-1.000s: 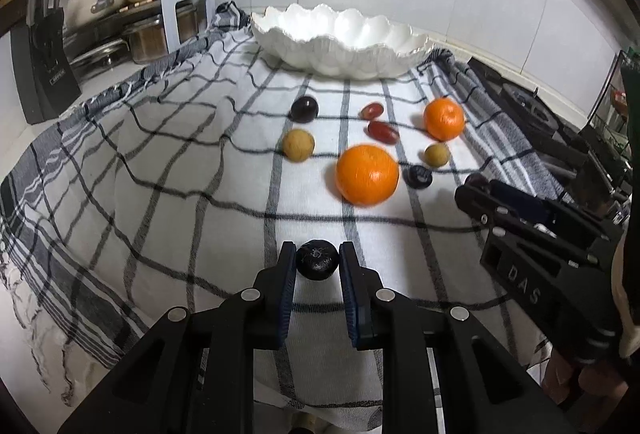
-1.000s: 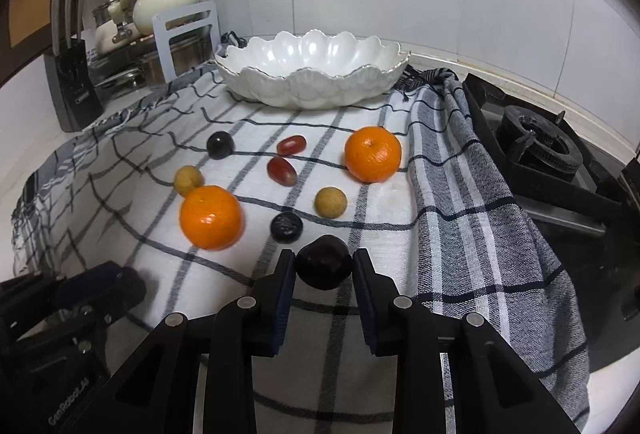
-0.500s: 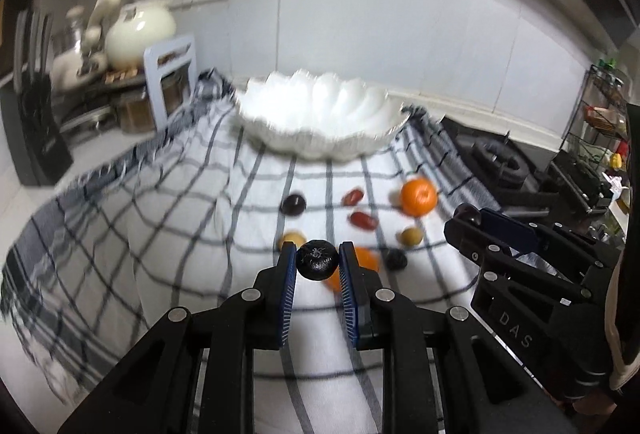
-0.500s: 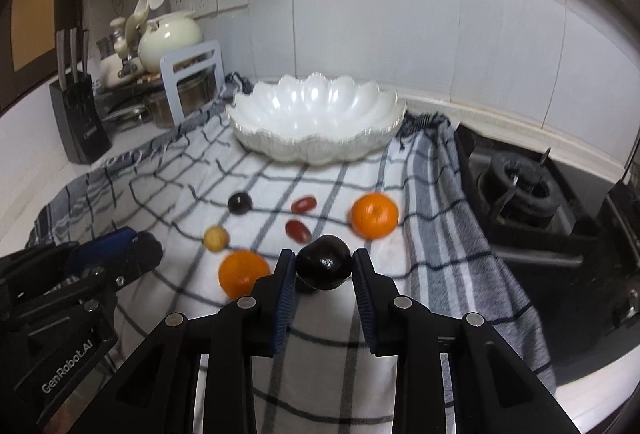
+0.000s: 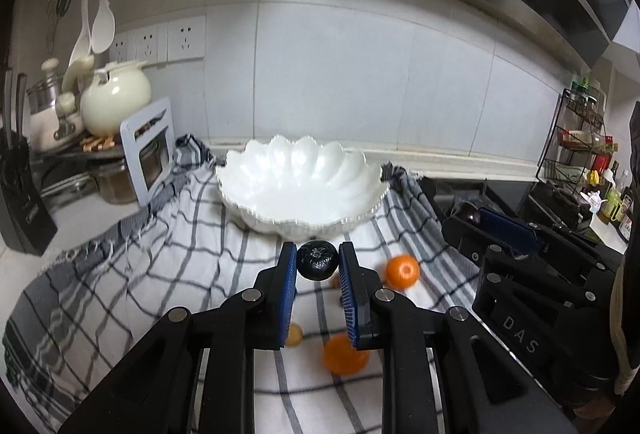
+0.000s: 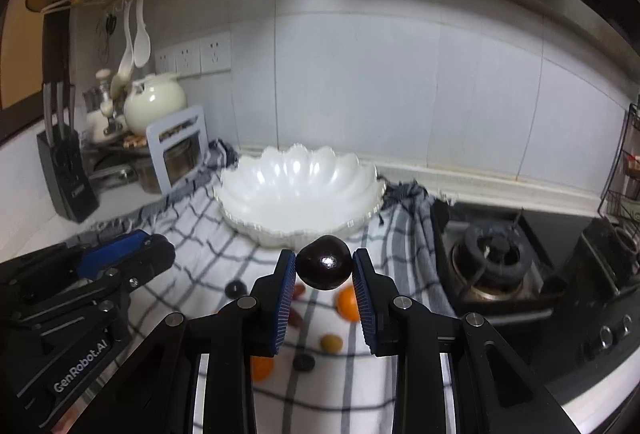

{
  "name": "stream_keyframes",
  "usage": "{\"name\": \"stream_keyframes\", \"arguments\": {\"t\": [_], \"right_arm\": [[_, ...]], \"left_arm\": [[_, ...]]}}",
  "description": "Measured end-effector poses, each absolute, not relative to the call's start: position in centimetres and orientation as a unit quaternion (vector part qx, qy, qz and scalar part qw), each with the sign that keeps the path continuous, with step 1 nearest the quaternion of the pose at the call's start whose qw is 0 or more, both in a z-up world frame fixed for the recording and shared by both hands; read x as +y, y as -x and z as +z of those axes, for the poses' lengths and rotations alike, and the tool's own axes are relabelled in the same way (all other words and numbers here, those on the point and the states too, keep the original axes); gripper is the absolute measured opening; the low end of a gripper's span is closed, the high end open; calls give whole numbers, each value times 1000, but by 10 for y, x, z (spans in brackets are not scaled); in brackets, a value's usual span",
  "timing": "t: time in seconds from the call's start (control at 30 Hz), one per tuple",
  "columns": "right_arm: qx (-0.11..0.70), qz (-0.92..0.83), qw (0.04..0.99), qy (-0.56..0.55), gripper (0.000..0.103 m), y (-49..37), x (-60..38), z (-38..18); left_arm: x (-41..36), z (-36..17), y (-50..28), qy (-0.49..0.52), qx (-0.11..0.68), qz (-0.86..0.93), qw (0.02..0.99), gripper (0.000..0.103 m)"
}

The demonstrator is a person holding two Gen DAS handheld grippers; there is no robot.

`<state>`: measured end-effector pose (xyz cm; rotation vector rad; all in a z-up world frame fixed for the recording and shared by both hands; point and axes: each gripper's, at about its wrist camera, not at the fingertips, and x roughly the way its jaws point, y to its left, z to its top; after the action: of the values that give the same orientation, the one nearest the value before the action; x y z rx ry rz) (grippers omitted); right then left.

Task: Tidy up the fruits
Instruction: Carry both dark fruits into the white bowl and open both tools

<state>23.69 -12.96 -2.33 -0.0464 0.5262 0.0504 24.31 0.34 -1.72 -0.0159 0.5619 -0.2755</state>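
Left tongs (image 5: 317, 264) clenched on small dark berry (image 5: 317, 265), right tongs (image 6: 324, 268) on glossy dark plum (image 6: 324, 263); both aloft before white bowl (image 5: 304, 218) at bench's back edge. Light, round, slick, bruisable; pinch gently across widest middle.

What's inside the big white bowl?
Nothing shows inside the white bowl; its visible inner wall is bare. The near rim and the dark fruit in the right tool hide the very bottom.

1. Checked cloth (image 5: 132, 274) spread over the counter
2. Cream teapot (image 5: 116, 102) at ten o'clock
3. Black knife block (image 6: 66, 170) at nine o'clock
4. Gas burner (image 6: 494, 260) at three o'clock
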Motion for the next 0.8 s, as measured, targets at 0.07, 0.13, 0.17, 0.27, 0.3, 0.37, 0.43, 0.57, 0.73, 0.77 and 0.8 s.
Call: {"name": "stream_keyframes", "arguments": {"t": [0.07, 0.13, 0.17, 0.27, 0.3, 0.37, 0.43, 0.57, 0.73, 0.77, 0.8], "right_arm": [[251, 29, 967, 20, 31, -245, -130, -17], [246, 32, 969, 18, 31, -252, -131, -14], [244, 36, 969, 17, 31, -258, -132, -11], [239, 42, 970, 18, 31, -271, -132, -5], [238, 44, 970, 19, 31, -278, -133, -4], [237, 49, 970, 18, 31, -291, -135, -1], [239, 52, 970, 19, 31, -305, -136, 1], [243, 59, 968, 22, 31, -334, -137, 5], [254, 67, 965, 28, 31, -371, -139, 8], [257, 69, 964, 31, 31, -380, -139, 9], [260, 68, 963, 32, 31, -386, -140, 8]], "left_arm": [[2, -12, -251, 8, 272, -133, 953, 22], [2, -8, -257, 3, 268, -121, 956, 22], [2, -5, -261, 2, 266, -120, 956, 22], [1, 2, -273, -7, 255, -105, 961, 22], [0, 4, -277, -10, 251, -99, 963, 22], [-1, 8, -287, -16, 242, -88, 966, 22], [-3, 11, -299, -22, 237, -82, 968, 22], [-7, 15, -325, -30, 238, -75, 968, 22], [-10, 16, -364, -32, 250, -69, 965, 22], [-11, 15, -371, -34, 252, -69, 965, 22], [-12, 15, -378, -38, 255, -65, 964, 22]]}}
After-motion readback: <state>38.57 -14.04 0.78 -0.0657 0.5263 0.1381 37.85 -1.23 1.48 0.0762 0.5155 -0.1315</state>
